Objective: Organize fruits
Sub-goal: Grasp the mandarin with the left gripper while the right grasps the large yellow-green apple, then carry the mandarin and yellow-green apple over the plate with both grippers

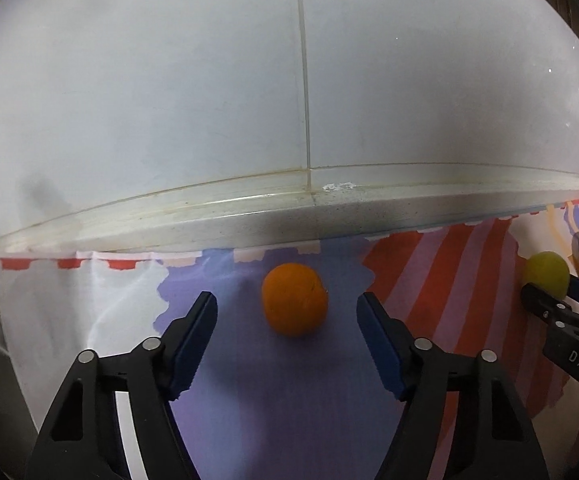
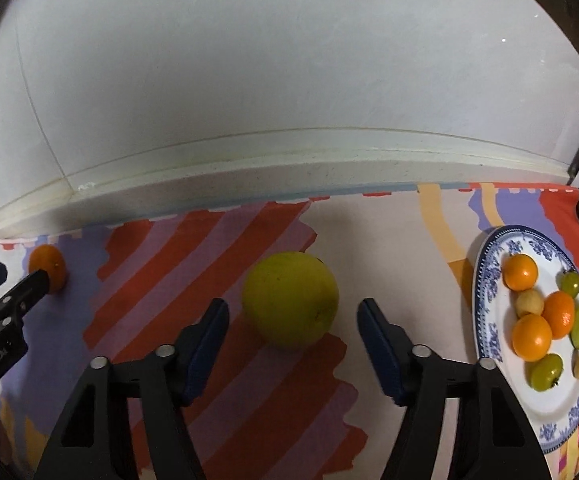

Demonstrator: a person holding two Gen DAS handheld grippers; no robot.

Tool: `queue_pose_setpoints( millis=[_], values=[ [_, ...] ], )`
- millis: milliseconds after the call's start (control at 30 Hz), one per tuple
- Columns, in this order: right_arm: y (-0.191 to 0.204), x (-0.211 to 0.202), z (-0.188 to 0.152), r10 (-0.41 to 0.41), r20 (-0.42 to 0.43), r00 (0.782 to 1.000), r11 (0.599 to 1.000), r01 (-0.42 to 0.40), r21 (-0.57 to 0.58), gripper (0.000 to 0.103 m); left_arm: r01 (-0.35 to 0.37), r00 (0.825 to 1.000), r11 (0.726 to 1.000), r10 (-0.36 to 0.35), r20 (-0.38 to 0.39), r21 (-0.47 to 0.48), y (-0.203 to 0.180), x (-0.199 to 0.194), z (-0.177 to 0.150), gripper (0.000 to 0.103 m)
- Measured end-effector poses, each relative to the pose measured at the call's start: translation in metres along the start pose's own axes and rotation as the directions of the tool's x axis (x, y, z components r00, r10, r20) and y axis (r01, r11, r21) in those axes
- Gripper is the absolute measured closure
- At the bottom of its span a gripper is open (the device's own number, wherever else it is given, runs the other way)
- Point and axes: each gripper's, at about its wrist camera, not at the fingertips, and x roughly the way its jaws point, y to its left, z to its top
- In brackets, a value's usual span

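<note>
left gripper (image 1: 287, 308) spread around the orange (image 1: 294, 298), right gripper (image 2: 293, 312) spread around the green fruit (image 2: 289, 305); plate (image 2: 489, 280) cut off at the surface's right edge.

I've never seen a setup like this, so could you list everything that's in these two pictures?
Orange: one, orange, on the purple patch of the cloth, ahead of the left gripper.
Large fruit: one, yellow-green, on the red stripes, ahead of the right gripper.
Plate: one, white with blue pattern, right side, holding eight small orange, green and yellowish fruits.
Cloth: one, red, purple, white, over the counter.
Wall: white tiles behind.
Left gripper: black, blue pads, open.
Right gripper: same, open.
</note>
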Motion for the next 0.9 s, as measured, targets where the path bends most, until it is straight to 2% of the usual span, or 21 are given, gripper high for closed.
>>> queue_pose_setpoints(
  millis=[67,133,200,333,600,800,900],
  values=[
    [0.000,0.003,0.001,-0.005,-0.004,1.000,1.000,0.005,0.002,0.043,0.001,1.000,1.000,-0.001,-0.017,0.008,-0.002,0.005,0.002,0.042],
    [0.000,0.007,0.002,0.003,-0.012,1.000,1.000,-0.003,0.005,0.047,0.008,1.000,1.000,-0.008,-0.022,0.016,-0.005,0.010,0.002,0.044],
    [0.001,0.010,0.001,0.008,-0.015,1.000,1.000,-0.008,0.005,0.049,0.009,1.000,0.999,-0.008,-0.025,0.031,-0.008,0.015,0.002,0.055],
    [0.003,0.012,0.001,0.008,-0.012,1.000,1.000,-0.008,-0.002,0.052,0.015,0.999,0.999,-0.014,-0.043,0.028,-0.008,0.020,0.002,0.065],
    [0.011,0.009,-0.004,0.013,0.002,1.000,1.000,-0.013,-0.022,0.053,0.042,0.999,0.999,-0.041,-0.029,0.033,-0.005,0.017,0.003,0.067],
    [0.010,-0.010,-0.013,0.041,0.028,0.999,0.999,-0.040,-0.023,0.053,0.059,0.998,0.997,-0.060,0.006,0.045,-0.003,-0.010,0.001,0.067],
    [0.008,-0.033,-0.020,0.054,0.056,0.997,0.998,-0.052,-0.027,0.053,0.072,0.997,0.996,-0.073,0.028,0.044,-0.001,-0.027,0.000,0.067]
  ],
)
